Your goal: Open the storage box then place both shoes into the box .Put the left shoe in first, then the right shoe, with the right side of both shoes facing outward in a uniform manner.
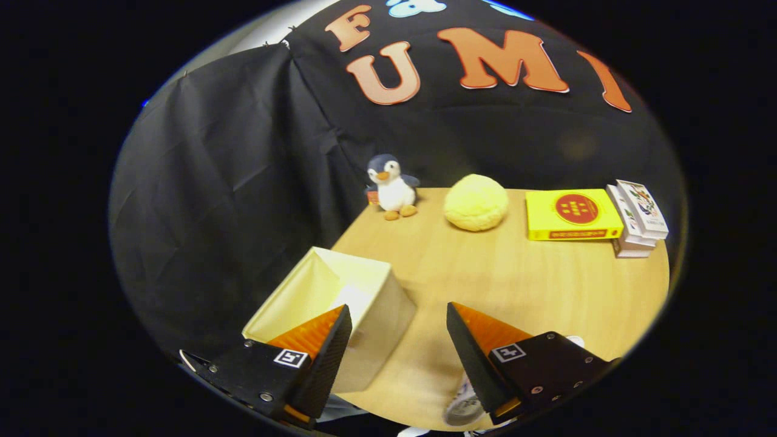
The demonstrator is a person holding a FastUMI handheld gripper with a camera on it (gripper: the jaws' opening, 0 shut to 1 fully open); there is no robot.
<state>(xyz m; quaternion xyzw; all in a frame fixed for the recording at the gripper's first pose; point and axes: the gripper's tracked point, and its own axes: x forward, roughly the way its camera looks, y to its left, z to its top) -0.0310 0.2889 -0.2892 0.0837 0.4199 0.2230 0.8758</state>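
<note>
A cream fabric storage box [364, 285] stands open on the wooden table [516, 285], just ahead of my left finger and partly hidden behind it. Its inside looks pale, and I cannot tell what lies in it. My gripper [399, 318] hangs above the table with its fingers wide apart and nothing between them. Low down by my right finger [479, 352], the toe of a white shoe [462, 408] peeks out from beneath it; the remainder of the shoe is hidden.
Along the table's far edge sit a plush penguin [391, 185], a yellow fluffy ball [476, 203], a yellow book [572, 214] and a stack of small card boxes [637, 218]. Black cloth walls stand behind and to the left.
</note>
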